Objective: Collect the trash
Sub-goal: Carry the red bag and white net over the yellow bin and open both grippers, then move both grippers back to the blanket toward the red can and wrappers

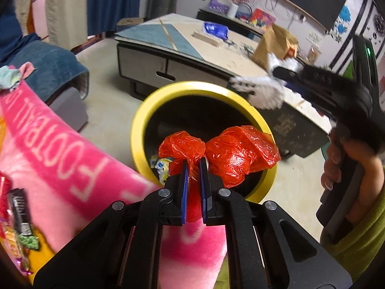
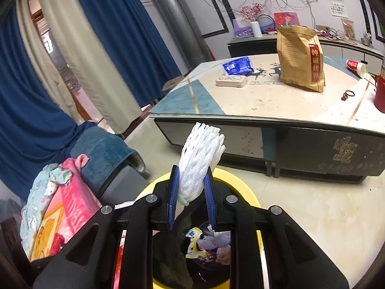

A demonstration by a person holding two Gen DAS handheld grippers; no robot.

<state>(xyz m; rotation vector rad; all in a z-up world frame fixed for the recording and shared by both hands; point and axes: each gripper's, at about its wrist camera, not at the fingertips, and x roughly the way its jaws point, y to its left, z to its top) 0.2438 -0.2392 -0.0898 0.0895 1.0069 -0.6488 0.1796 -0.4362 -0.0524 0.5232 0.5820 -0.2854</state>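
A yellow-rimmed bin (image 1: 142, 120) with a black inside stands on the floor. My left gripper (image 1: 193, 166) is shut on a crumpled red plastic bag (image 1: 231, 154), held over the bin's mouth. My right gripper (image 2: 192, 175) is shut on a white foam net sleeve (image 2: 201, 154), above the same bin (image 2: 237, 180). That gripper also shows in the left wrist view with the foam net (image 1: 262, 91), over the bin's far rim. Wrappers (image 2: 204, 243) lie at the bottom of the bin.
A low coffee table (image 2: 264, 106) behind the bin carries a brown paper bag (image 2: 299, 60), a blue packet (image 2: 237, 65) and a red cup (image 2: 380, 94). A pink towel (image 1: 60, 149) and a blue blanket (image 2: 105, 149) lie at the left. A hand (image 1: 336, 163) holds the right gripper.
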